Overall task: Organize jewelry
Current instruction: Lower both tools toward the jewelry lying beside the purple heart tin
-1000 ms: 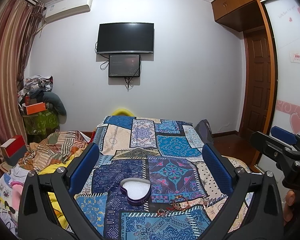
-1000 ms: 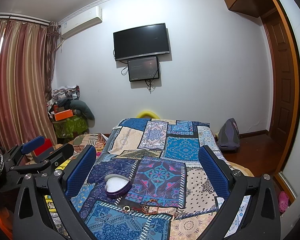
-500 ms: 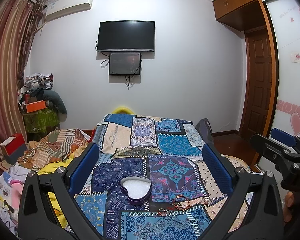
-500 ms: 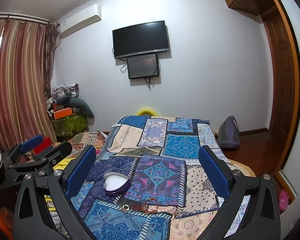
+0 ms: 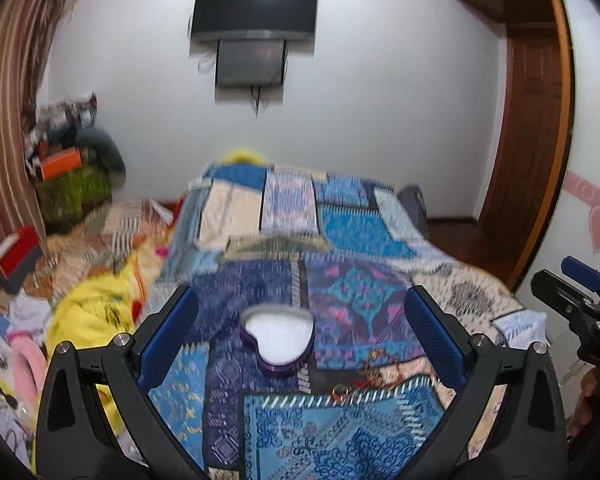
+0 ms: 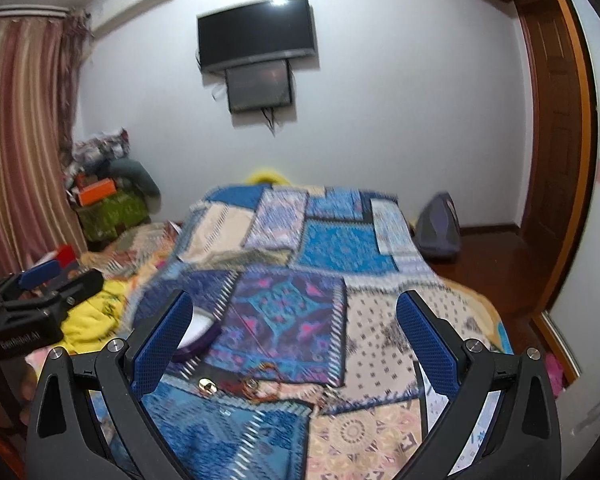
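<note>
A purple heart-shaped box (image 5: 277, 339) with a white lining lies open on the patchwork bedspread (image 5: 340, 232), between the fingers of my left gripper (image 5: 300, 334), which is open and empty above it. Small jewelry pieces (image 5: 370, 378), rings and a reddish string bracelet, lie just right of the box. In the right wrist view the box (image 6: 198, 338) is half hidden behind the left finger of my right gripper (image 6: 296, 338), also open and empty. The jewelry (image 6: 246, 384) lies low between its fingers. Both views are blurred.
Piled clothes and yellow fabric (image 5: 88, 312) crowd the bed's left side. A grey bag (image 6: 438, 226) sits on the wooden floor at the right, near the door (image 6: 556, 152). A TV (image 5: 256, 8) hangs on the far wall. A hand (image 5: 584, 404) shows at the right edge.
Both grippers have tilted down and moved closer to the bed. The box and jewelry sit higher and larger in both views. Both stay open.
</note>
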`<move>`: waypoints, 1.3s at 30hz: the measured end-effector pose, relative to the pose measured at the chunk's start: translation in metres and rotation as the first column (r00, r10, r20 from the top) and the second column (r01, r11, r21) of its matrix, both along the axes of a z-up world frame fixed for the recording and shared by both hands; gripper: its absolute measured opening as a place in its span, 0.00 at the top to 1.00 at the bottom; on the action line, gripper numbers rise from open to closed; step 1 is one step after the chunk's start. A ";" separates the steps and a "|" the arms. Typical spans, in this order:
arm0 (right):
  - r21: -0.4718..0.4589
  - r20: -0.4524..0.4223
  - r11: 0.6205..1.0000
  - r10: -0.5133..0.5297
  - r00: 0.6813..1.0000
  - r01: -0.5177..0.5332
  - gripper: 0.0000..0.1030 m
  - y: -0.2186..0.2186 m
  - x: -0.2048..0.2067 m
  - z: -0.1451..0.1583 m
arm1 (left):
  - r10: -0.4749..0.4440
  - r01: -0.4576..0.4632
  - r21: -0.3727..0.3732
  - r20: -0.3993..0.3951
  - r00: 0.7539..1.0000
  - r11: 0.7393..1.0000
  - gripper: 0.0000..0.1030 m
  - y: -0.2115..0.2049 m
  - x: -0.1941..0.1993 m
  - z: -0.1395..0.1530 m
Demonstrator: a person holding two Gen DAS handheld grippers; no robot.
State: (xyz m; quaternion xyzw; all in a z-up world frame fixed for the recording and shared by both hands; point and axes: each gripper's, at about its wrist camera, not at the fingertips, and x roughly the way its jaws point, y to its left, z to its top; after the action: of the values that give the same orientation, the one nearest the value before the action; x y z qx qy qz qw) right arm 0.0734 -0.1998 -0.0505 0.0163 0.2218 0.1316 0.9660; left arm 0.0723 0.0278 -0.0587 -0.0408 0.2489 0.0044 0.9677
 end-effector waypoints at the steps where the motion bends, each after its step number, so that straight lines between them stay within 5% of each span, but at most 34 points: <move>1: -0.004 -0.022 1.000 -0.002 1.000 0.001 0.02 -0.001 0.003 -0.004 | 0.004 -0.004 -0.006 -0.024 1.000 1.000 0.00 0.002 0.005 -0.007; 10: -0.061 -0.204 0.997 0.034 0.978 -0.047 0.02 -0.008 0.027 -0.044 | -0.014 0.016 0.006 -0.237 0.971 1.000 0.01 0.005 0.042 -0.078; 17: -0.040 -0.293 0.988 0.133 0.947 -0.151 0.10 -0.004 0.042 -0.068 | -0.084 0.088 -0.006 -0.378 0.922 0.996 0.21 -0.007 0.057 -0.119; 28: -0.034 -0.395 0.962 0.235 0.888 -0.270 0.35 0.013 0.050 -0.098 | -0.213 0.224 -0.030 -0.460 0.862 0.974 0.44 -0.033 0.062 -0.150; 39: 0.004 -0.465 0.945 0.292 0.836 -0.327 0.47 0.023 0.060 -0.119 | -0.269 0.281 -0.039 -0.444 0.855 0.959 0.60 -0.042 0.067 -0.158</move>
State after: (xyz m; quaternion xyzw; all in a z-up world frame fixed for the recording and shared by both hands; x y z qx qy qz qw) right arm 0.1332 -0.1771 -0.1690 -0.0258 0.4485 0.2699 0.8517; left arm 0.1398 -0.0145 -0.2167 0.0106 0.4666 -0.1212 0.8761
